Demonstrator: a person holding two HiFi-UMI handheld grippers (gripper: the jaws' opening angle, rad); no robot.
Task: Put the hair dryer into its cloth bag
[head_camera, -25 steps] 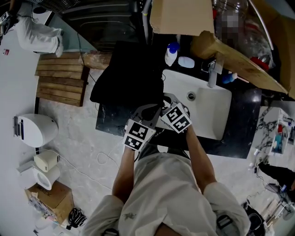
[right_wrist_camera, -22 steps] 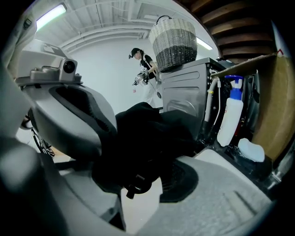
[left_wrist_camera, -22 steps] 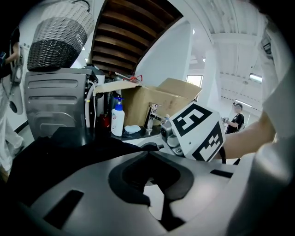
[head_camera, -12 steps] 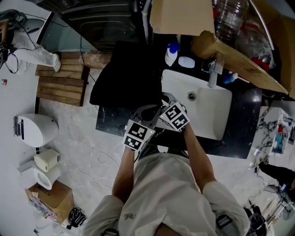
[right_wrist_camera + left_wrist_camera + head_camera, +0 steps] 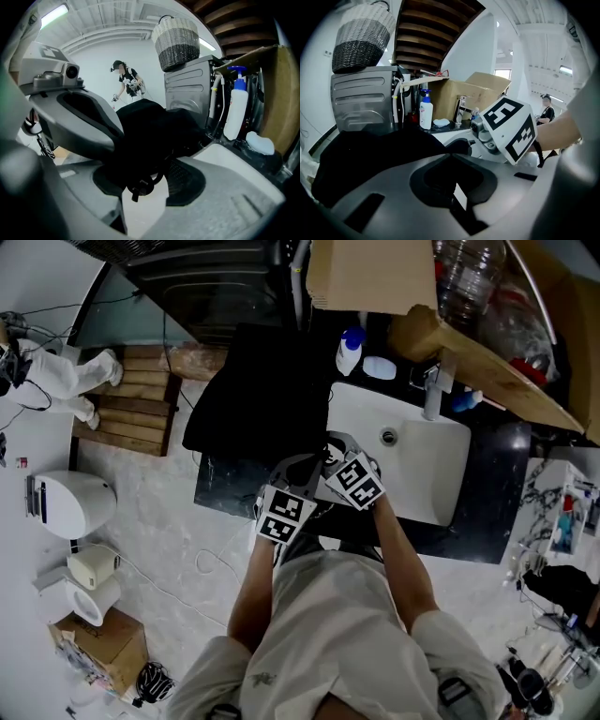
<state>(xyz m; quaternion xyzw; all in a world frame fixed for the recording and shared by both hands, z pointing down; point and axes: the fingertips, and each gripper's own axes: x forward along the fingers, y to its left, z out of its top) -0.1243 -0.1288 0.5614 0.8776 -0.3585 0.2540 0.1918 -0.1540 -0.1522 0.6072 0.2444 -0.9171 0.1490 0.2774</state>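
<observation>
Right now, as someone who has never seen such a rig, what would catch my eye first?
The left gripper and right gripper, each carrying a black-and-white marker cube, huddle together at the dark counter's front edge, just before the white sink. A black cloth bag sprawls over the counter left of the sink; the right gripper's jaws are opening, with a black cord loop between them.

The cloth bag [image 5: 258, 390] looks matt, the sink [image 5: 436, 465] smooth and glossy.
</observation>
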